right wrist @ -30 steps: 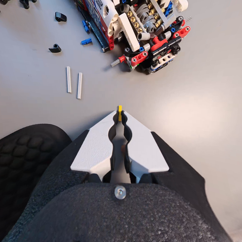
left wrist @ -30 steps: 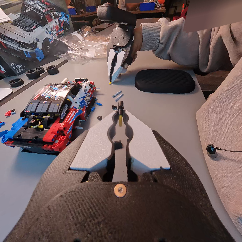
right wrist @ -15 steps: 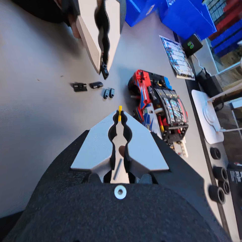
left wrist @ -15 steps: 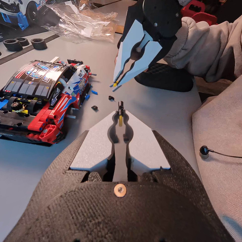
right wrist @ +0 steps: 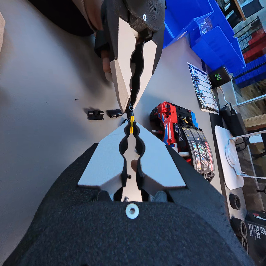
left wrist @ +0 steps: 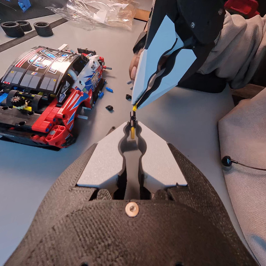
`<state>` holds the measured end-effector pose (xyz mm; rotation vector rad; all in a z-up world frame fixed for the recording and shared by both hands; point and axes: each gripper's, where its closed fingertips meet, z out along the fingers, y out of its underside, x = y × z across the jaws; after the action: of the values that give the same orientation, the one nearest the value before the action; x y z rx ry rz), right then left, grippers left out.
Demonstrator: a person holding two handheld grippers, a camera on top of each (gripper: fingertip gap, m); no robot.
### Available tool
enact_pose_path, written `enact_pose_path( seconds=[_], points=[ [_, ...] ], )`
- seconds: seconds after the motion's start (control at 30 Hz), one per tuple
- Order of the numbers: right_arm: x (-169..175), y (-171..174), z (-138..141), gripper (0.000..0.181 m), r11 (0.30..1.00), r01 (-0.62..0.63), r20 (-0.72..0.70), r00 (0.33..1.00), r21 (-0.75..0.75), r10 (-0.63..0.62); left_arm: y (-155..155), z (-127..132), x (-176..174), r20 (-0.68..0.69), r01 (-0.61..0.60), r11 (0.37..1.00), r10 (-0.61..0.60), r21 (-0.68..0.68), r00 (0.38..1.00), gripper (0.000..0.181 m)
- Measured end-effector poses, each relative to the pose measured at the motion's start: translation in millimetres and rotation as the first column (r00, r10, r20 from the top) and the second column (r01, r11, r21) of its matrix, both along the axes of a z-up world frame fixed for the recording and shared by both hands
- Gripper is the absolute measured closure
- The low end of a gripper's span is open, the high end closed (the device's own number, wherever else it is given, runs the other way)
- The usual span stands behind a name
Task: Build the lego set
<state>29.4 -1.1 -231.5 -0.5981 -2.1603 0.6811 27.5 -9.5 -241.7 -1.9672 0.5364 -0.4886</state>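
Since 0.5 s ago the right hand-held gripper has dropped from above the loose parts to meet the left one tip to tip. In the left wrist view, the left hand-held gripper is closed on a black connector with a yellow axle running back between its fingers; the connector juts forward so its open end faces the incoming part. The right one, slanting down from above, is clamped on a 2nd yellow axle whose tip sits just at the connector, likely to be pushed in. The car rests on the surface to the left, well apart, with 3 tyres farther back. In the right wrist view, the right hand-held gripper pinches its axle at the fingertips, aimed at the connector held by the left hand-held gripper above. 2 black pieces lie on the surface just left, and the car lies right.
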Motion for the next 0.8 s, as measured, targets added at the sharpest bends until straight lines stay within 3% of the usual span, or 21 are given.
enact_pose_path(
  seconds=[0.5, 0.63, 0.8],
  points=[
    [8, -1, 9, 0.18, 0.998, -0.004, -0.034, 0.999, 0.067, 0.006, -1, 14, 10, 0.079, 0.059, 0.995, -0.066, 0.086, 0.995, 0.176],
    [9, -1, 3, 0.18, 0.994, 0.001, -0.018, 1.0, 0.11, 0.001, 0, 8, 11, -0.02, 0.052, 0.995, -0.05, 0.088, 0.999, 0.176],
    [9, 0, -7, 0.181, 0.989, 0.005, 0.002, 1.0, 0.151, -0.005, 2, -3, 9, -0.259, 0.044, 0.995, -0.019, 0.088, 0.966, 0.176]
  ],
)
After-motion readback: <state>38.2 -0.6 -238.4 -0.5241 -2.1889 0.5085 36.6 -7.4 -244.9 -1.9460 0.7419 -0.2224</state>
